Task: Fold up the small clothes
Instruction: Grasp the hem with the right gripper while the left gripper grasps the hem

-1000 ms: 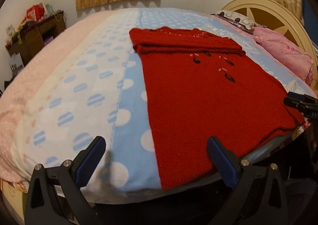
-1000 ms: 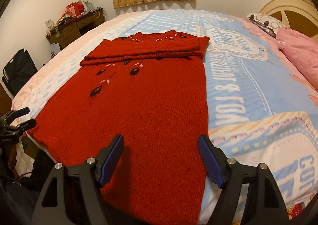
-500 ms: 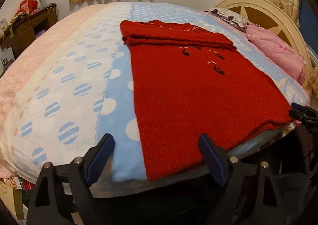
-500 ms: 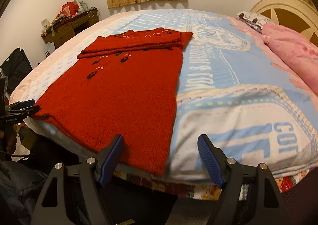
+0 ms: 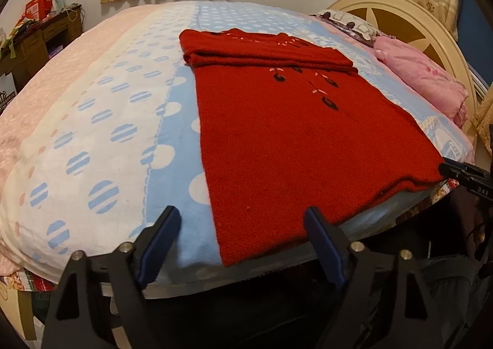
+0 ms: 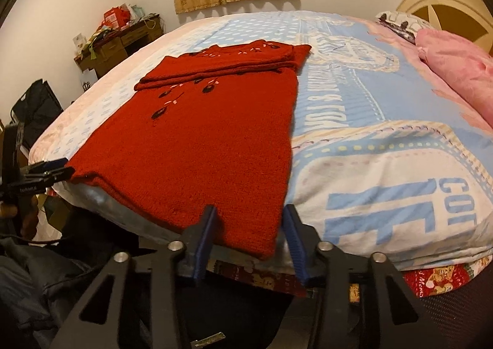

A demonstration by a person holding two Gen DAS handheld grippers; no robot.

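Note:
A red knit sweater [image 5: 277, 133] lies flat on the bed with its top part folded over at the far end; it also shows in the right wrist view [image 6: 197, 139]. My left gripper [image 5: 243, 244] is open at the bed's near edge, its jaws straddling the sweater's near left hem corner. My right gripper [image 6: 249, 235] is partly closed around the sweater's near right hem corner, with a gap still showing between the jaws. Each gripper's tips show in the other's view, at the opposite hem corners.
The bed carries a blue and white dotted blanket [image 5: 107, 133] and a printed blue cover [image 6: 385, 139]. A pink pillow [image 5: 422, 80] lies by the cream headboard [image 5: 400, 19]. A cluttered desk [image 6: 123, 37] stands against the far wall.
Both grippers have drawn back toward the bed's near edge and down to the hem corners. The right gripper's jaws have narrowed around the hem corner.

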